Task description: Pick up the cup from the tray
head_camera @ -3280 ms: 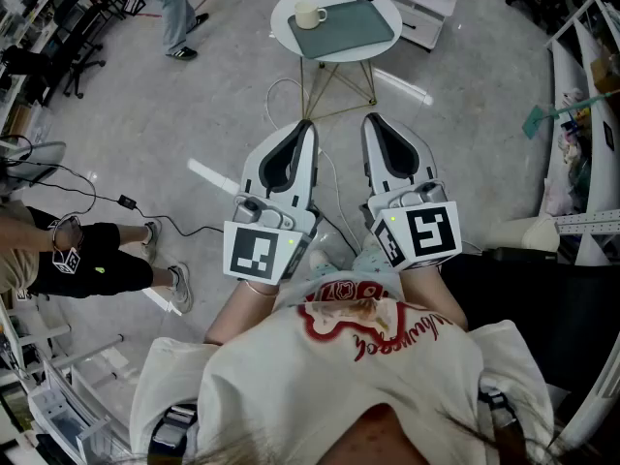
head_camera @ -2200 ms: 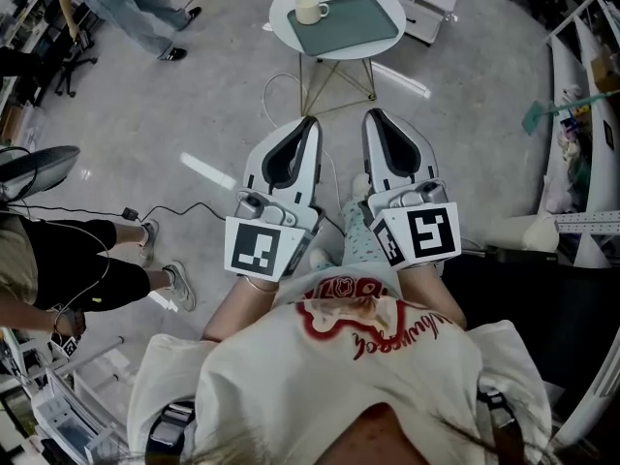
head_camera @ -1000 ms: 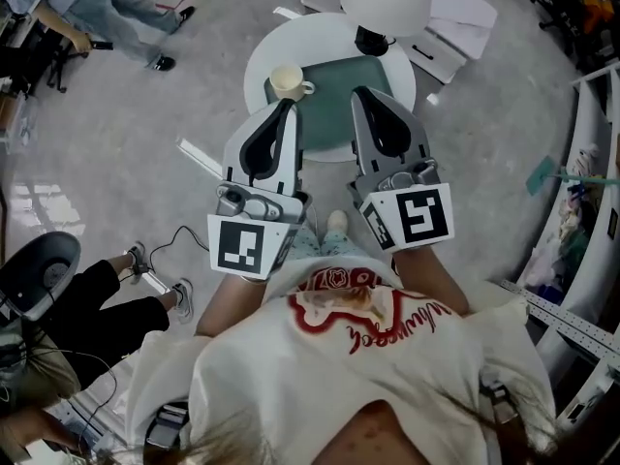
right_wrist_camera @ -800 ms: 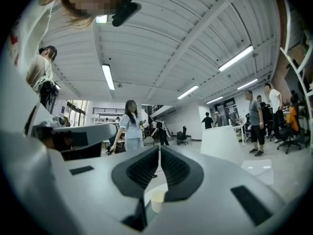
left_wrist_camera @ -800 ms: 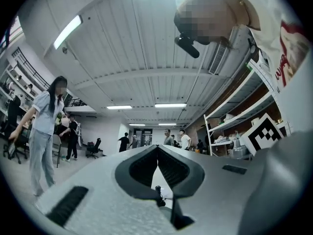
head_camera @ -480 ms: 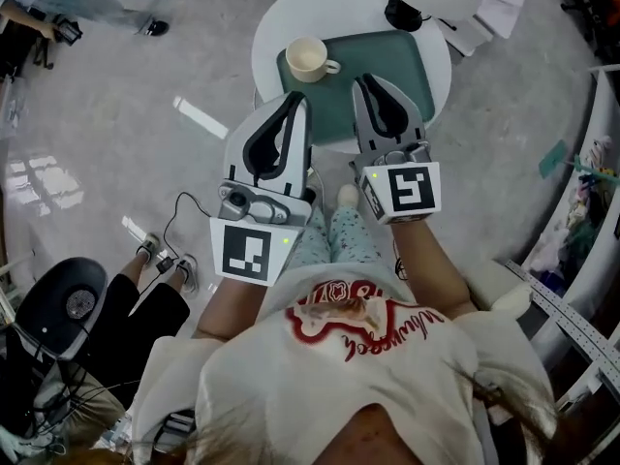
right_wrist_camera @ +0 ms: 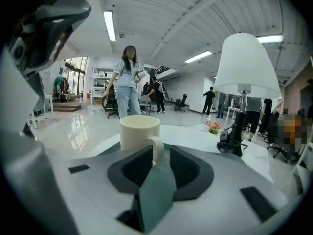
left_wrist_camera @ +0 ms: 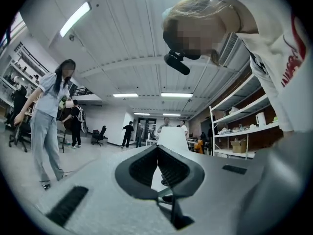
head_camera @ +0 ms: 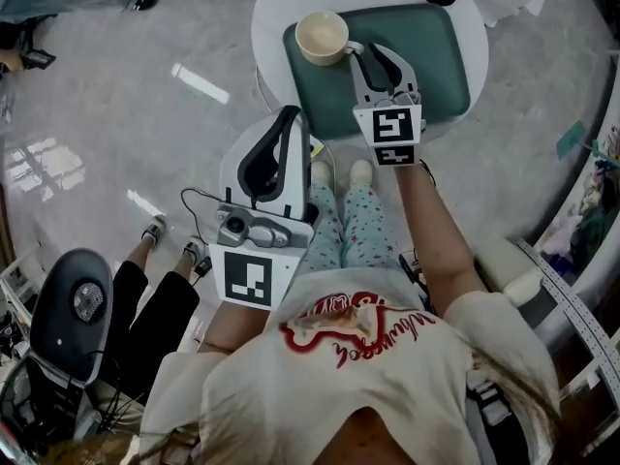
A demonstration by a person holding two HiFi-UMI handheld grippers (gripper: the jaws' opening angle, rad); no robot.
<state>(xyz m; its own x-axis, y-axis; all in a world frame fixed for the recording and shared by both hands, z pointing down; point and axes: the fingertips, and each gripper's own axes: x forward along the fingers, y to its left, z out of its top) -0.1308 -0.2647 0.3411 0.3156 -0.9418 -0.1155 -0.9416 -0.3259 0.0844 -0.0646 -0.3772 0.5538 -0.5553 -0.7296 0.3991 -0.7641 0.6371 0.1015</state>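
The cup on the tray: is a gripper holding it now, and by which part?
Not held yet. The right gripper stands open around the handle of the cup; the left gripper is shut, empty.

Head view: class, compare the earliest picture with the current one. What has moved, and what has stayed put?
The person has walked up to the table. The right gripper has reached forward over the tray, its fingers apart at the handle of the cup, not closed on it. The left gripper stayed back, shut and empty. The cup still stands on the tray.
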